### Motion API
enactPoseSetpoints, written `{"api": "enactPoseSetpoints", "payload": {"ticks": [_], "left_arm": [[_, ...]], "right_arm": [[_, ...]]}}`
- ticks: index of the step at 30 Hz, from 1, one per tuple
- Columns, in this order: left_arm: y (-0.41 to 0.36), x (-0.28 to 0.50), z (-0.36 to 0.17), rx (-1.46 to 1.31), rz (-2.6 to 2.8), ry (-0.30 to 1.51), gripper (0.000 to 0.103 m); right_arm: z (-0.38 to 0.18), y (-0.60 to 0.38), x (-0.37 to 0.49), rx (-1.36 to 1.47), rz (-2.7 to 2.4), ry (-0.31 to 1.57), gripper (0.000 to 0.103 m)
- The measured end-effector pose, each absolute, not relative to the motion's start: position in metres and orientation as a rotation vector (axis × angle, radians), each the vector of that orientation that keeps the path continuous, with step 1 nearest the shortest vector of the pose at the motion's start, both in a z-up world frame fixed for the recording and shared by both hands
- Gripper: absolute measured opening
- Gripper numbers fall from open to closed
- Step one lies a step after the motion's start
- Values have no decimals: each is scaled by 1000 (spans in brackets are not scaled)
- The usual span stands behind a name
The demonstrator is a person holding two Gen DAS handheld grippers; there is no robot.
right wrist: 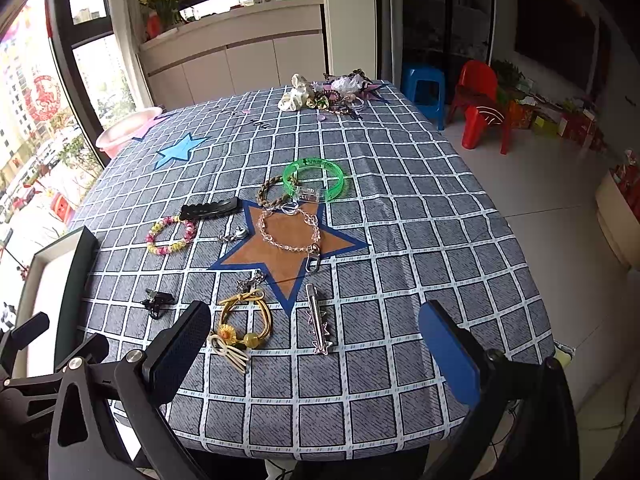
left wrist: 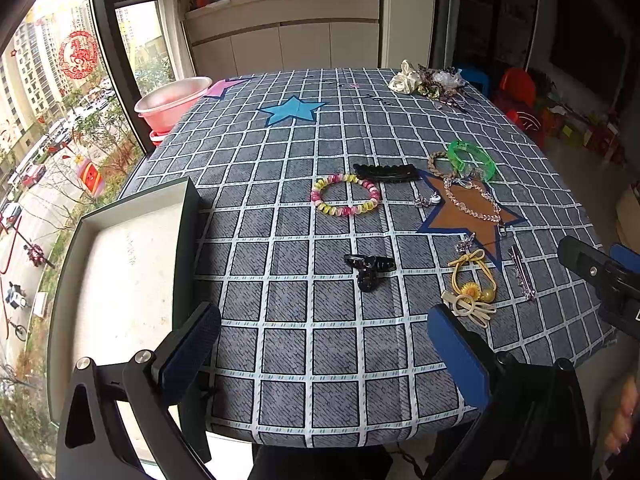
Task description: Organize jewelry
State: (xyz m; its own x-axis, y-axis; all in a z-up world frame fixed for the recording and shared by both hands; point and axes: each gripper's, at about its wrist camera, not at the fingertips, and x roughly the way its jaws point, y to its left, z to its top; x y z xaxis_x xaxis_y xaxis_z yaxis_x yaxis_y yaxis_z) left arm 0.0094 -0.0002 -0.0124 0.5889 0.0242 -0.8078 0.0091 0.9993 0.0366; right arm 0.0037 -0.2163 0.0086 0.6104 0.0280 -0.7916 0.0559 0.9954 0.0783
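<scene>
Tray (left wrist: 120, 248) sits at the far left edge of the table (left wrist: 320, 360), white inside with a dark rim, and nothing in it as far as I can see, so my guess is the sorting hasn't really started yet. Left gripper (left wrist: 324, 344) hangs over the near edge with its jaws wide apart, holding nothing.

Moving right across the checked cloth: a pink and yellow bead bracelet (left wrist: 346, 196), a long black hair clip (left wrist: 386, 171) just behind it, and a small black claw clip (left wrist: 370, 270) lying closer to me, on its own. Then a tiny silver charm (right wrist: 234, 234) beside the brown star, a clear bead chain (right wrist: 288, 228) draped over that star, a braided band (right wrist: 274, 192), and a green bangle (right wrist: 316, 180) overlapping at the back. Nearer the front there's a yellow hair tie with a flower (right wrist: 244, 320), a cream bow clip (right wrist: 230, 350) touching it, and a silver barrette (right wrist: 318, 320) just beside those.

Right gripper (right wrist: 316, 344) hovers over that front cluster, jaws spread as well, nothing between them. A pile of scrunchies (right wrist: 320, 96) sits well apart at the far end.

Next move, I reckon: drop onto one front piece, probably the barrette or hair tie, and pinch low since both lie flat on the cloth, then carry it over to the tray.
</scene>
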Motion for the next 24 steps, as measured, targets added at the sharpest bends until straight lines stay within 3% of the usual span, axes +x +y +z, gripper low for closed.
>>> {"api": "enactPoseSetpoints", "payload": {"ticks": [24], "left_arm": [[2,26,-19,36,32,976,103]], "right_arm": [[-3,-219,13,104,-9,946,103]]}}
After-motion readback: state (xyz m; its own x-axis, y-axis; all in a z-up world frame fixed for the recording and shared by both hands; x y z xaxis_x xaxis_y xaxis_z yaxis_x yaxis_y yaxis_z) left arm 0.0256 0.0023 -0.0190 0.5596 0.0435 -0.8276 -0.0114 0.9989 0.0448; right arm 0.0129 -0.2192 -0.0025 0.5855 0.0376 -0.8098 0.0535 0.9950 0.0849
